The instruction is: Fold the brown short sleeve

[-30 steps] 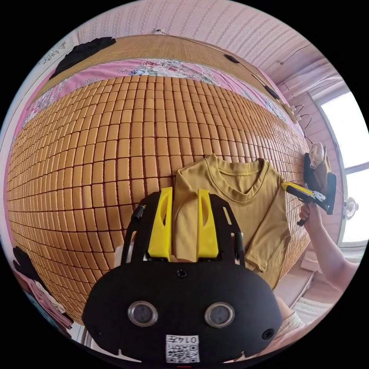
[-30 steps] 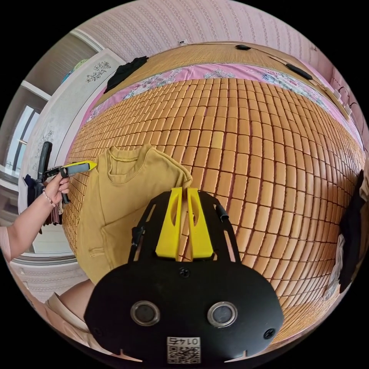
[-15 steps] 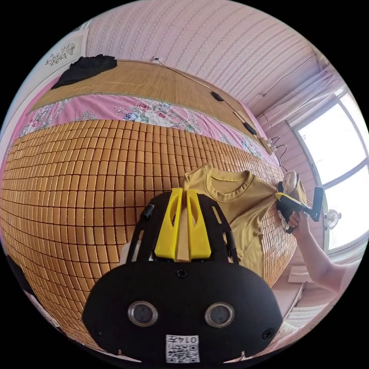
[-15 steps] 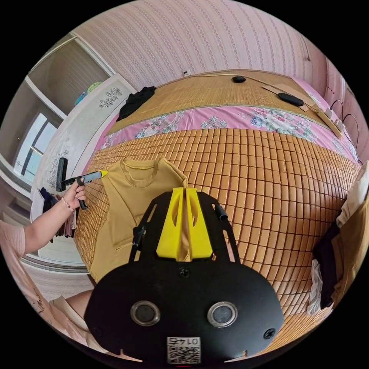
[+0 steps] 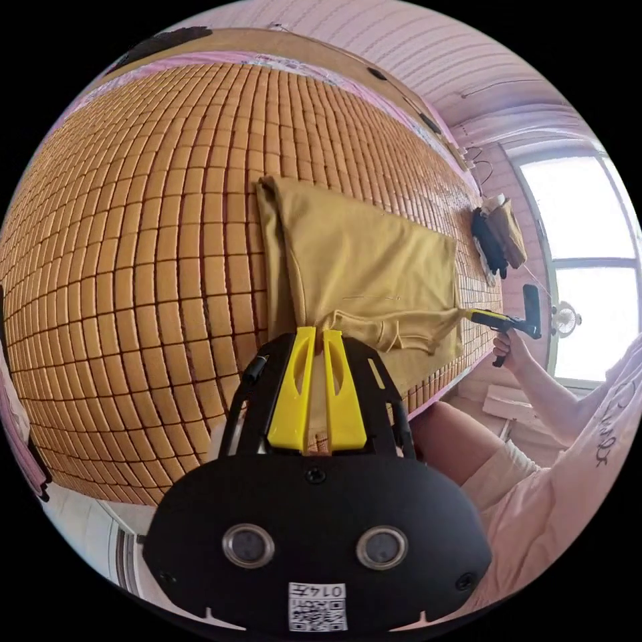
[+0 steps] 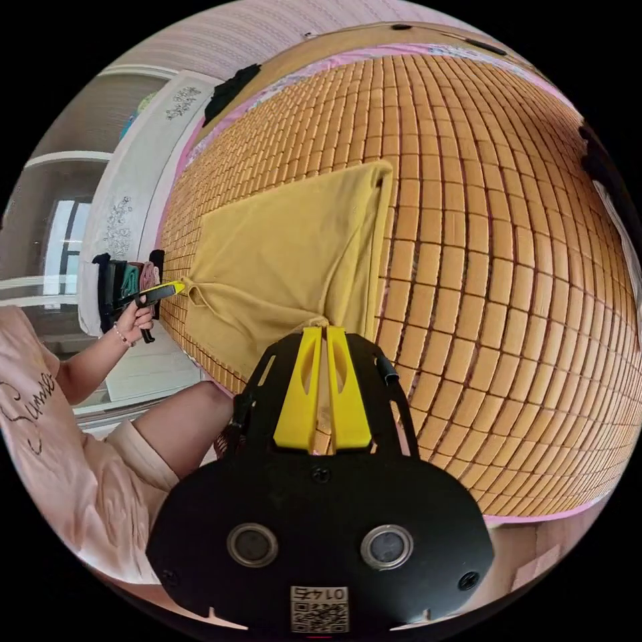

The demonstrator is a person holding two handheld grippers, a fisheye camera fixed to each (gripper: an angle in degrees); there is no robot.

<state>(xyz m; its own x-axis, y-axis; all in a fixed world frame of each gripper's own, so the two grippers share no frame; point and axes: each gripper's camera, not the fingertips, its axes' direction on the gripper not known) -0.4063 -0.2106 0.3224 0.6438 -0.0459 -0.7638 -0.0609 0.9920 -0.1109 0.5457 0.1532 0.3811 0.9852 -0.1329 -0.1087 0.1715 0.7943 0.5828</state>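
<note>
Yellow jaws of the left gripper [image 5: 316,334] stand closed at centre frame in the left gripper view, pinching one top corner of the shirt [image 5: 361,267]. In the right gripper view the right gripper [image 6: 321,331] is likewise clamped on the opposite corner. Half a second ago the shirt hung upright, collar showing; now its body lies spread flat on the bamboo mat [image 5: 147,234], upper centre of both views, with the gripped edge stretched taut along the near mat edge. Judgement: laying-out is nearly complete, folding may begin. Beyond, at far right of the left gripper view, clothes [image 5: 498,234] hang beside a window [image 5: 588,267].
</note>
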